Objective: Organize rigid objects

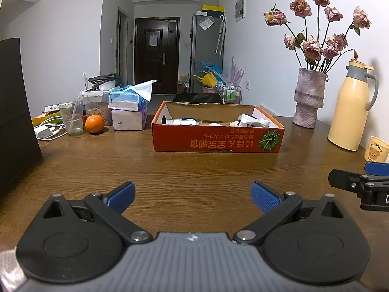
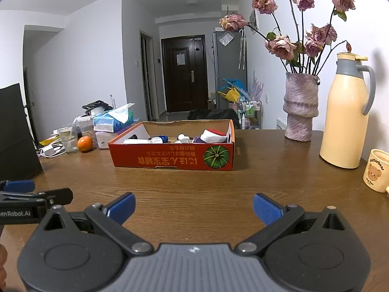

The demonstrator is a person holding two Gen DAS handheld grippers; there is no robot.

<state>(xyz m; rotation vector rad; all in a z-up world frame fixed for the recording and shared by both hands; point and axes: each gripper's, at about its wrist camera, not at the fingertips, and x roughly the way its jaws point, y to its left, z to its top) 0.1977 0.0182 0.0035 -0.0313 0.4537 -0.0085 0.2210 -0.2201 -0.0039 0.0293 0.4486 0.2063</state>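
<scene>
Both the left gripper [image 1: 193,196] and right gripper [image 2: 194,208] hover released and empty, low over the bare desk [image 1: 194,168]. The orange box [image 2: 171,157] of small items sits centre frame; judging by this, the next move is reaching forward into it.

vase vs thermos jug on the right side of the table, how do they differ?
The vase is mottled purple-grey with a rough, ridged surface; the thermos jug is smooth cream-yellow. The vase is open-topped and holds dried pink roses; the jug is lidded, with a grey collar and handle. The jug stands taller and nearer the camera. Both stand upright on the wooden table by the wall.
</scene>
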